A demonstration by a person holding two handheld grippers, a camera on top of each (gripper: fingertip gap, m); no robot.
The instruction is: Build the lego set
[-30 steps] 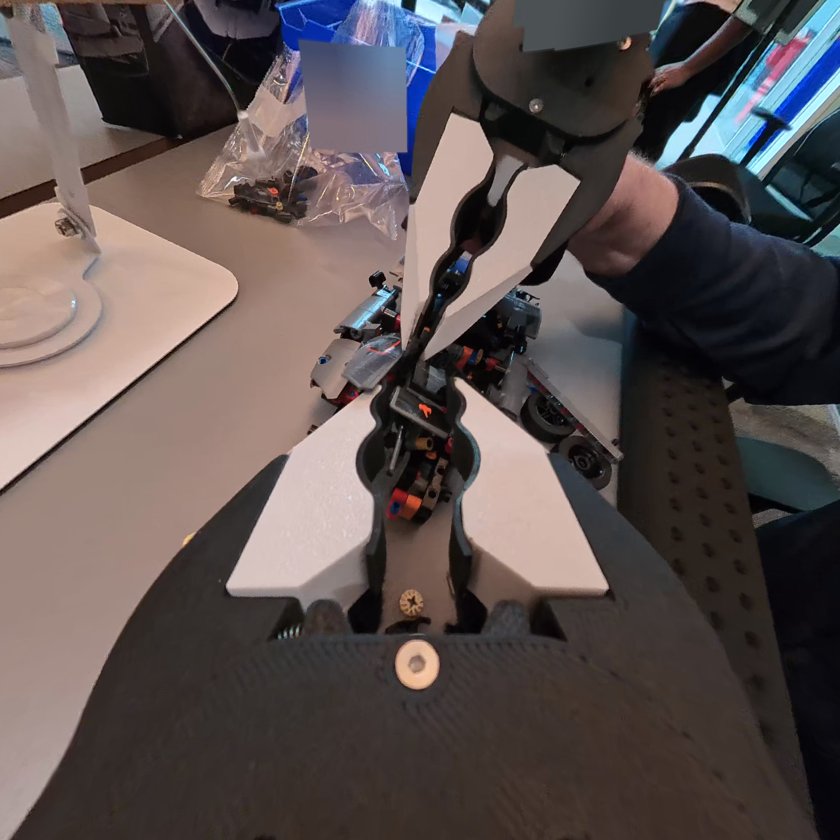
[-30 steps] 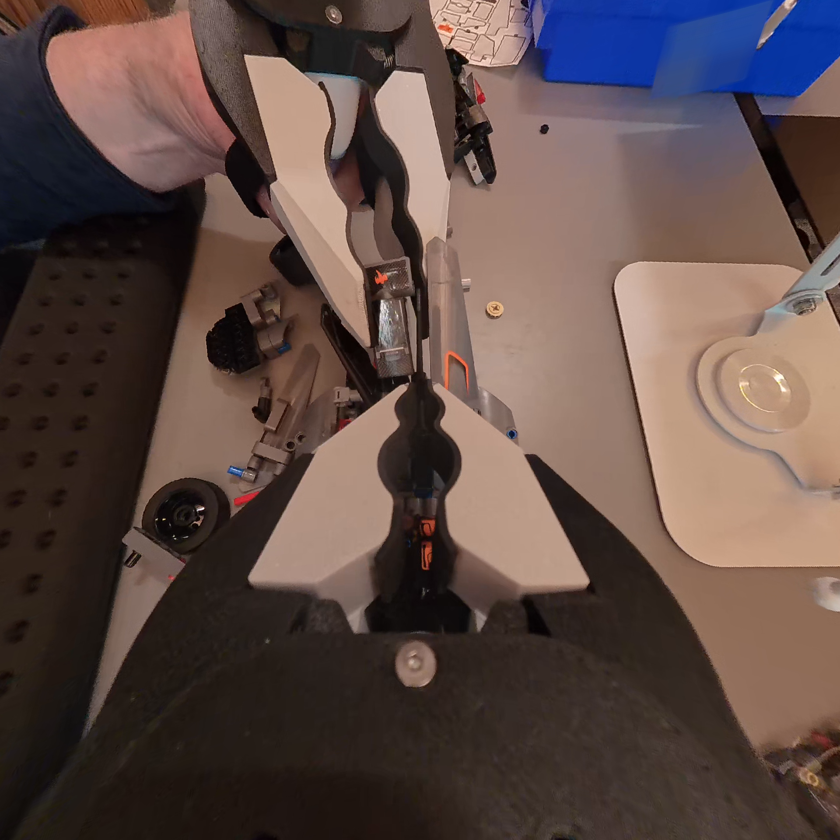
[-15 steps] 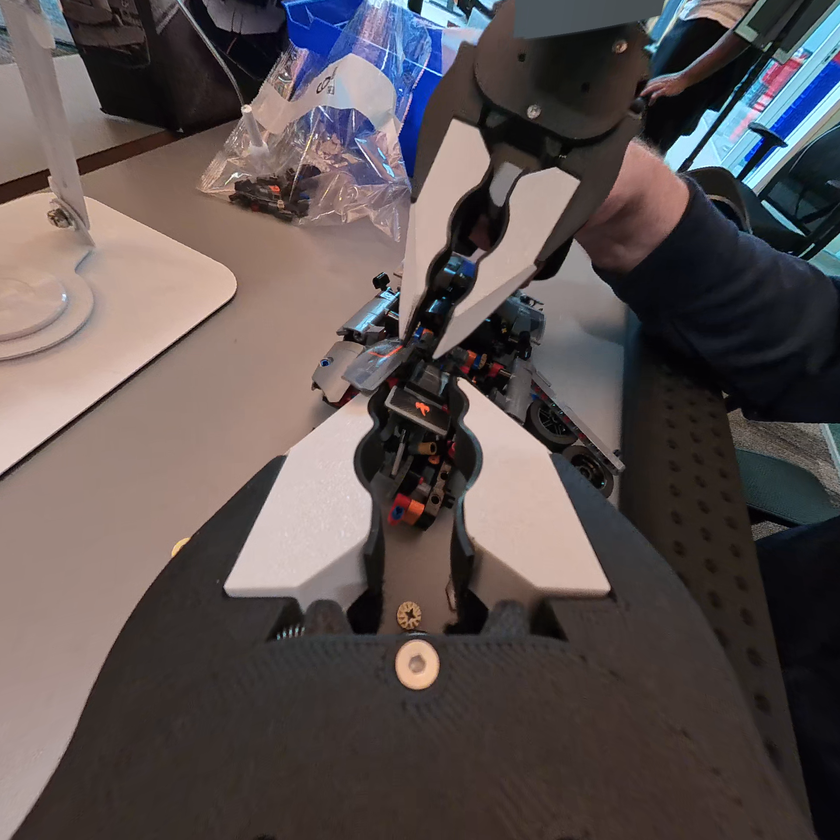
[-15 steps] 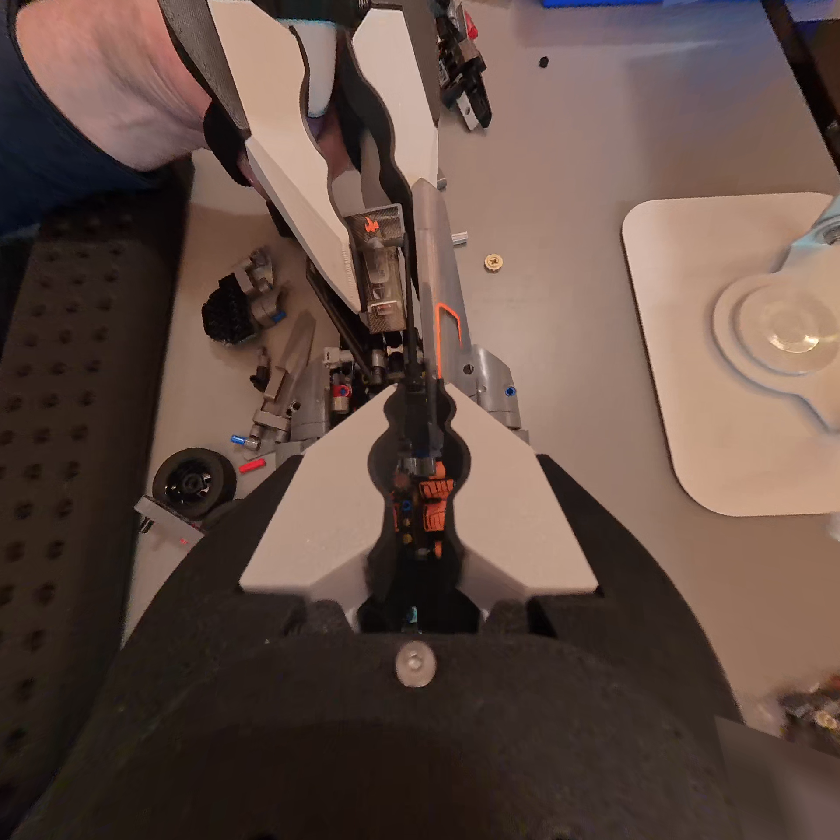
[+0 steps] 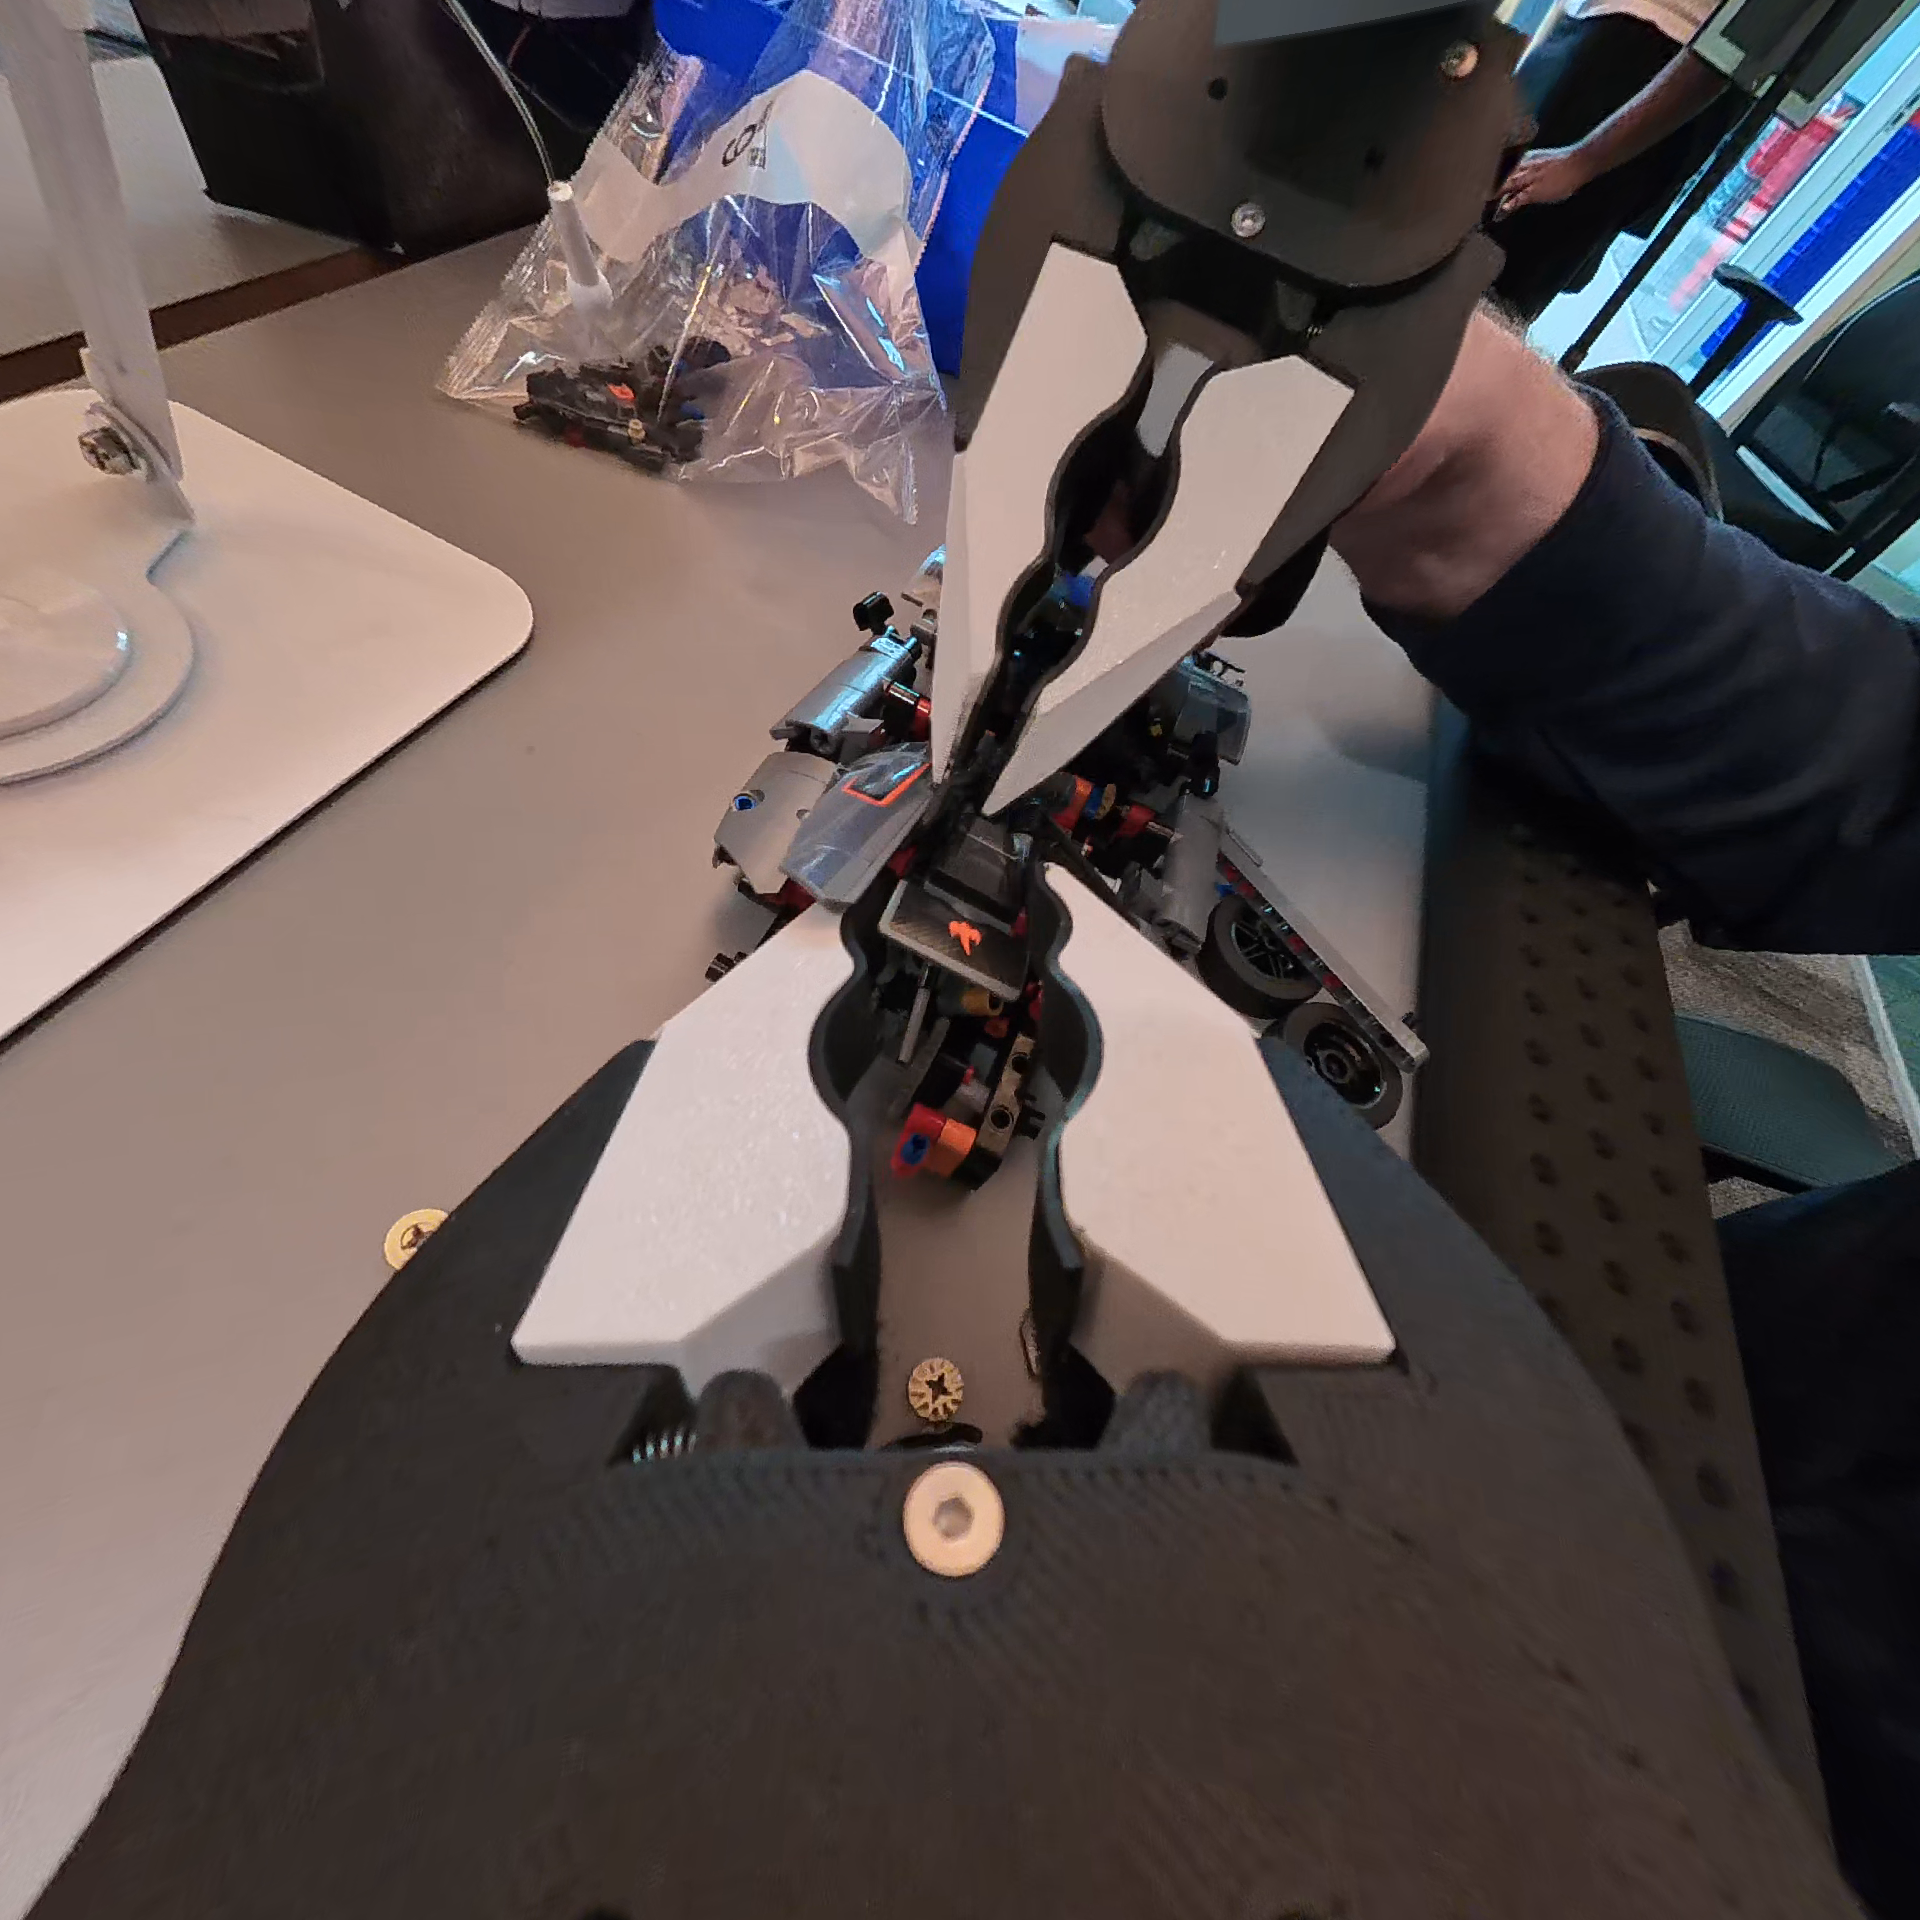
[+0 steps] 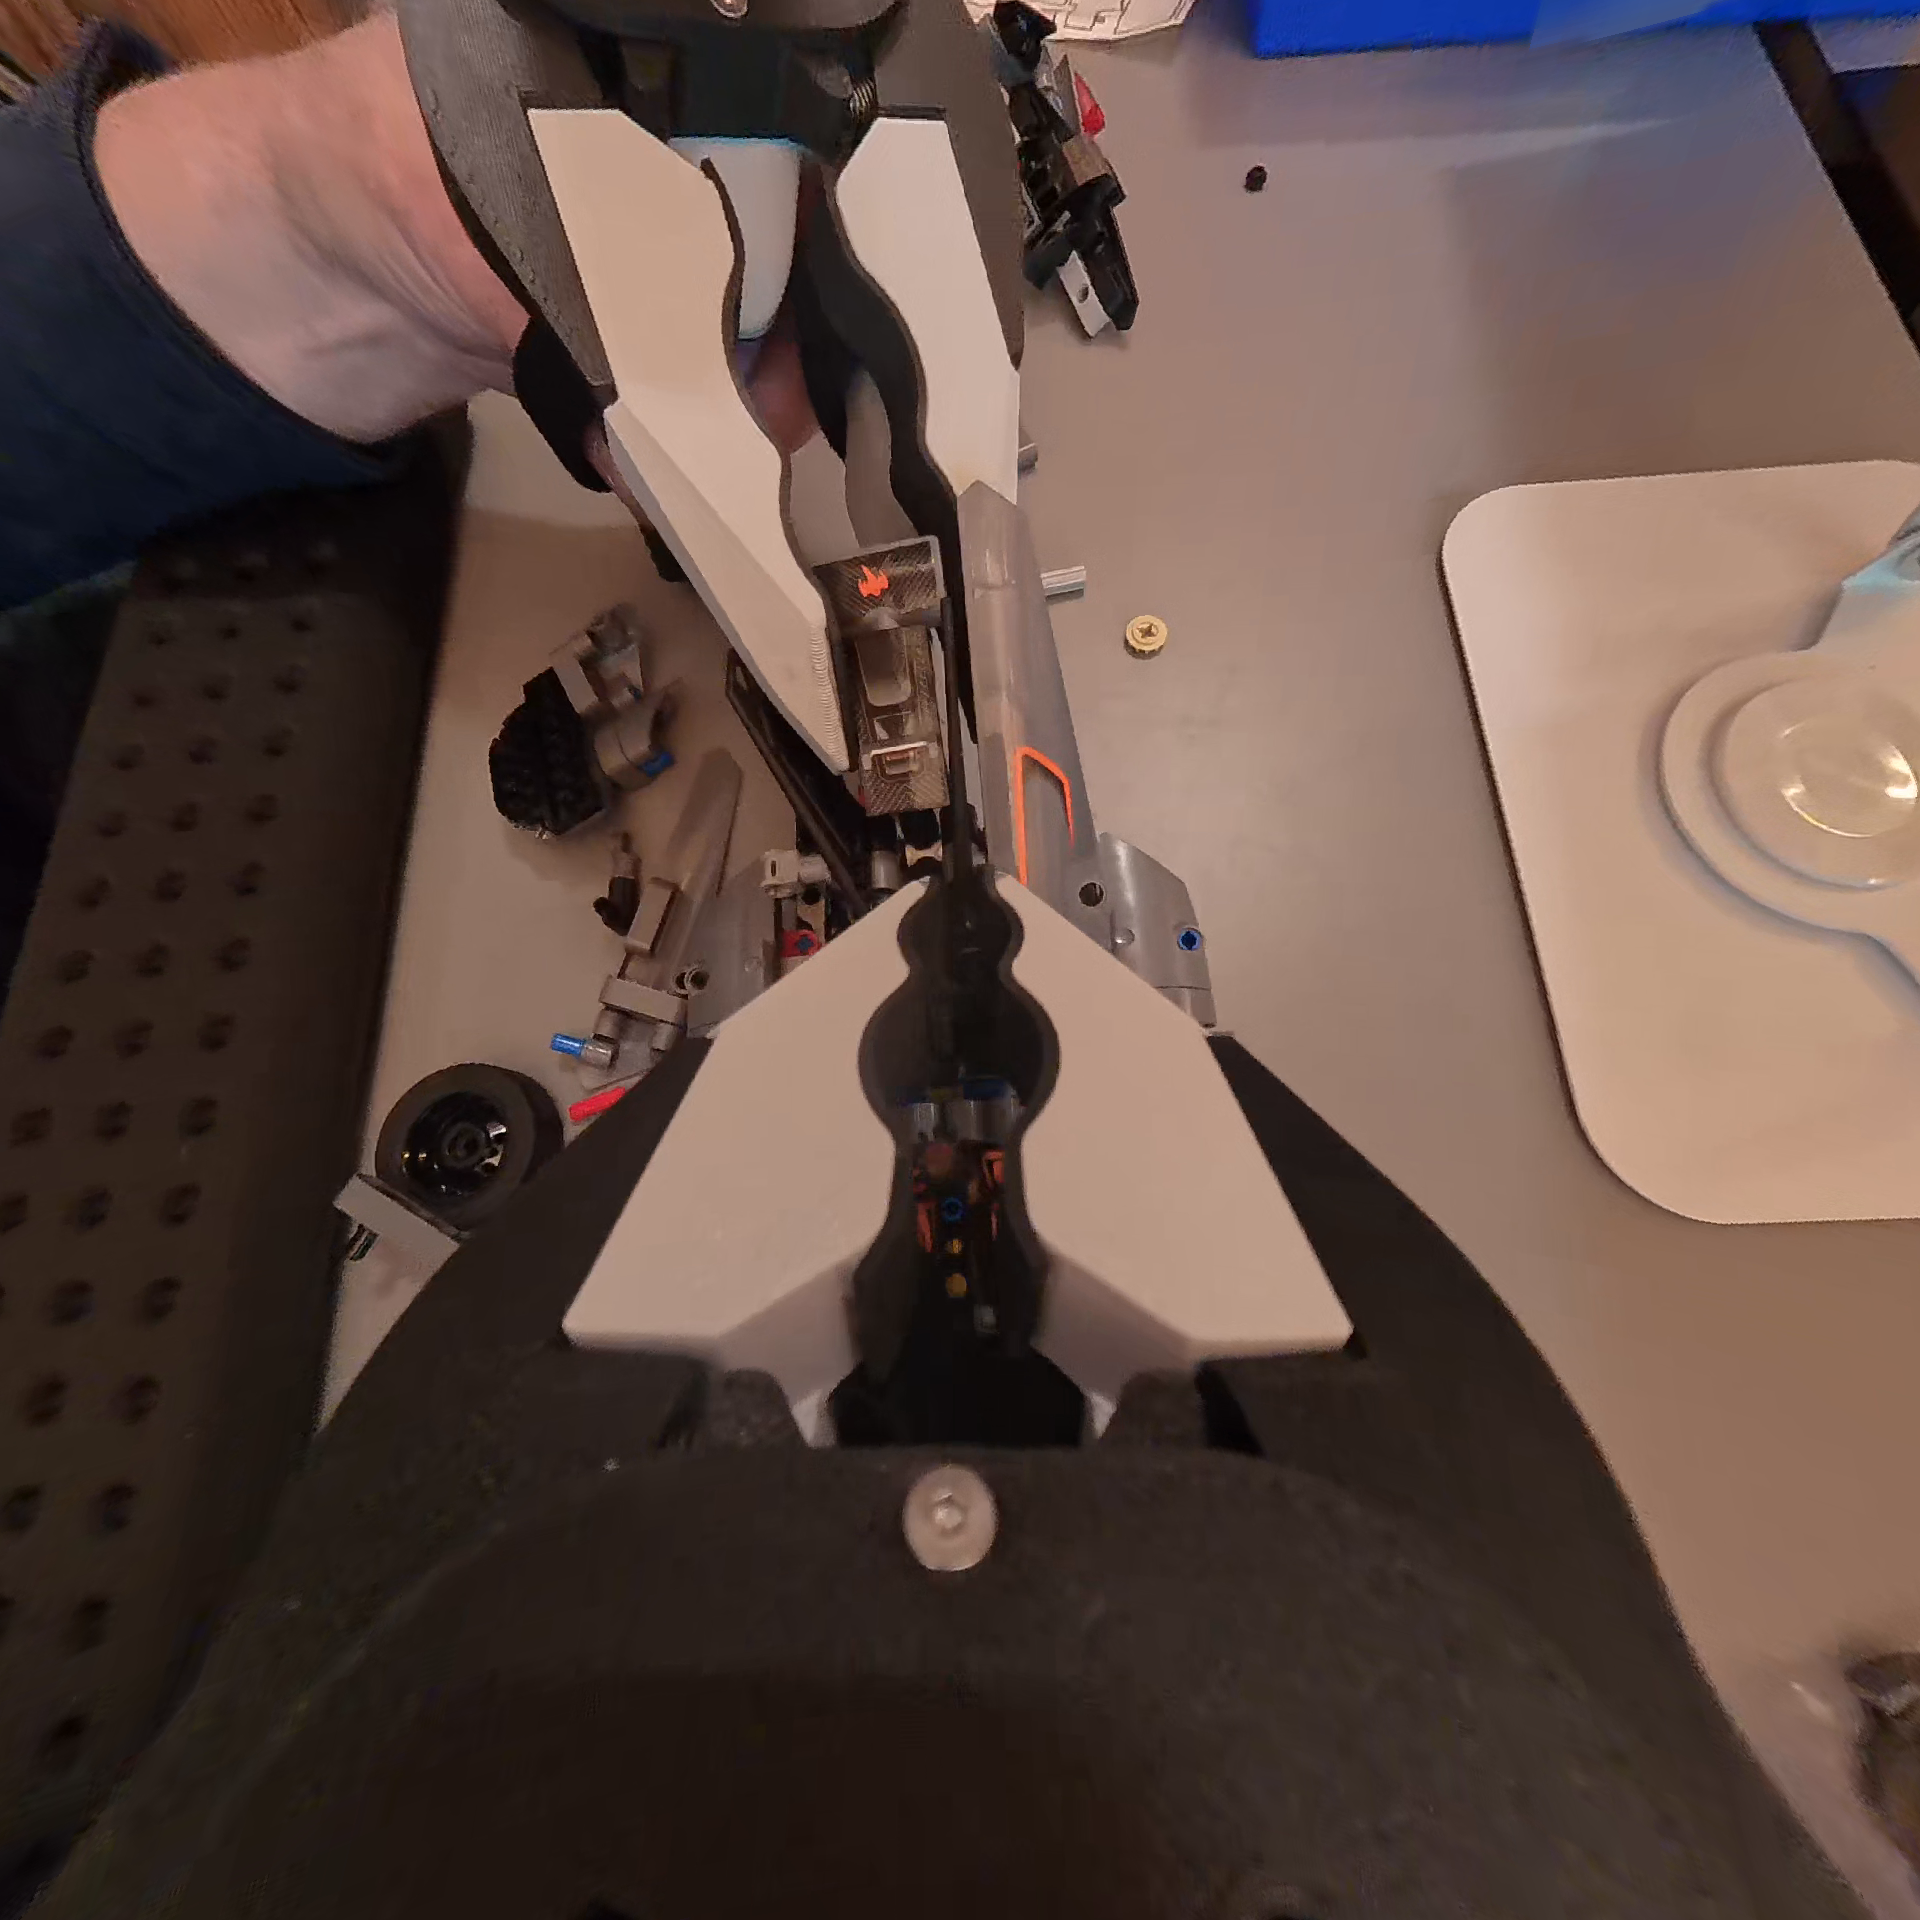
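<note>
A partly built grey, black and orange lego car (image 5: 831, 831) lies on the grey table. My left gripper (image 5: 940, 904) is shut on the car's dark panel with an orange emblem (image 5: 956, 935). The right wrist view shows this gripper (image 6: 904, 644) from the far side with the panel (image 6: 894, 675) between its fingers, beside the car's long grey side panel (image 6: 1029, 727). My right gripper (image 6: 961, 899) is shut on a thin black piece (image 6: 956, 748) that rises along the dark panel. It faces me in the left wrist view (image 5: 961, 795), tips down on the car.
A black studded mat (image 6: 156, 935) runs along the table edge. Loose wheels (image 6: 457, 1143), grey parts and a tan gear (image 6: 1145, 634) lie around the car. A white stand base (image 6: 1683, 831) is on one side. A clear parts bag (image 5: 707, 312) lies beyond. A person stands behind (image 5: 1590, 135). My two grippers' fingertips are within a few centimetres of each other.
Both grippers keep their hold. The right gripper has shifted and tilted slightly over the car, and the car has moved a little with them.
</note>
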